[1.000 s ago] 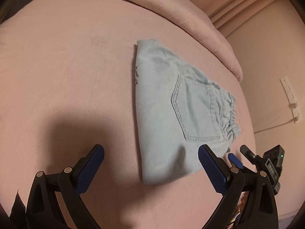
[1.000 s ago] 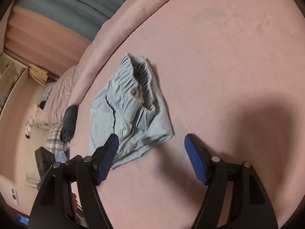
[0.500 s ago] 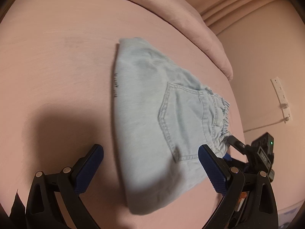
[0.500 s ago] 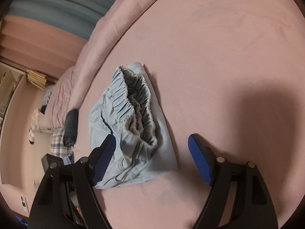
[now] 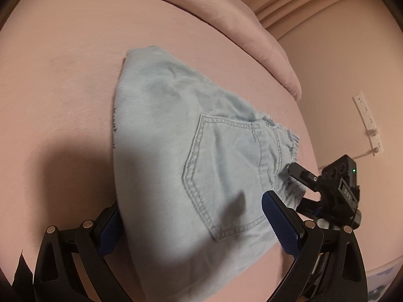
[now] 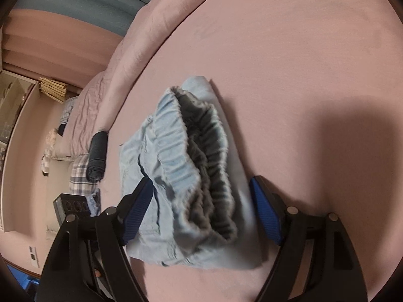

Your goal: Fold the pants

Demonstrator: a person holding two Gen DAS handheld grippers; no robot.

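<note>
Light blue denim pants (image 5: pixel 176 156) lie folded on the pink bed, back pocket up. My left gripper (image 5: pixel 194 224) is open, its blue pads on either side of the near folded end; the left pad is partly hidden behind the cloth. In the right wrist view the pants (image 6: pixel 176 171) show their gathered elastic waistband. My right gripper (image 6: pixel 201 211) is open and straddles the waistband end. The right gripper also shows in the left wrist view (image 5: pixel 299 173), at the waistband.
The pink bed sheet (image 5: pixel 63 88) spreads all round. A rolled pink duvet (image 5: pixel 226 20) lies along the far edge. A dark rolled garment (image 6: pixel 97 156) and plaid cloth (image 6: pixel 78 176) sit beside the bed. A wall socket (image 5: pixel 365 113) is at right.
Both grippers have moved in toward the pants from opposite ends. The pants, clear of the fingers before, now lie between the pads of each gripper. Both stay open.
</note>
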